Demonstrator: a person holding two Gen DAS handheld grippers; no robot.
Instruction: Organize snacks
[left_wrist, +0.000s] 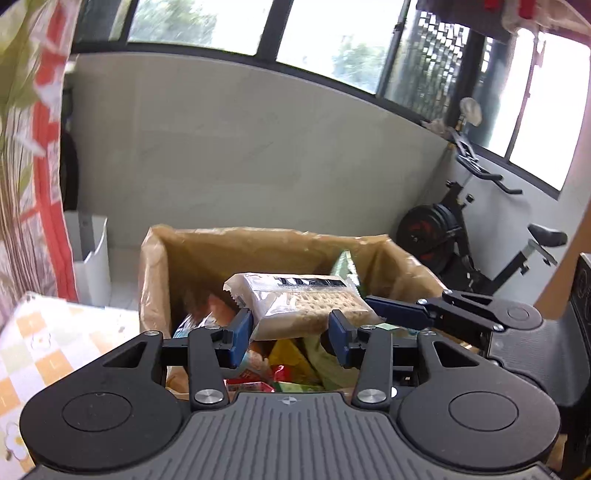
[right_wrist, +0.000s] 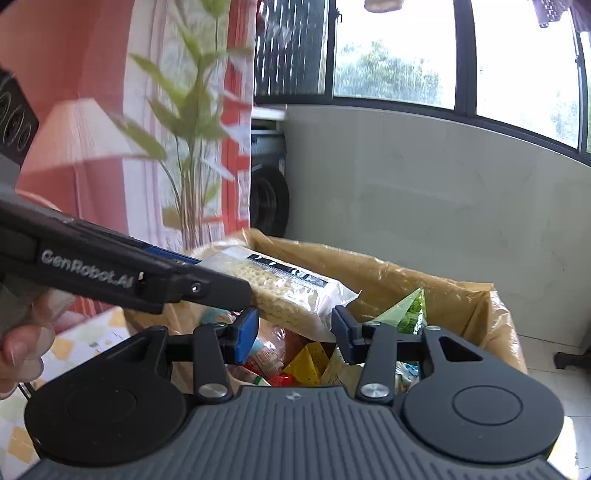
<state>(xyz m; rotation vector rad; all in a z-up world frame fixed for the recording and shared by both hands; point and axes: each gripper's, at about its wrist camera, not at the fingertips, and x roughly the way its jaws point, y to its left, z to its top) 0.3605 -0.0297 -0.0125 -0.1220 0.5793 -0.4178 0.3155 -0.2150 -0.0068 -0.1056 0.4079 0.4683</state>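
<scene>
Cracker packet (left_wrist: 295, 302) was clamped at opposite ends by left gripper (left_wrist: 291, 334) and right gripper (right_wrist: 293, 334) above the box (left_wrist: 258, 240); lifting evenly seemed wise.

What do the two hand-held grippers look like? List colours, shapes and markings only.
Left hand-held gripper: black linkage arms with silver screws, round black pivot discs, blue pads on the fingers, grey ribbed body bearing a small emblem. Right hand-held gripper: same build. White "GenRobot.AI" lettering runs along the left one's side in the right wrist view.
</scene>
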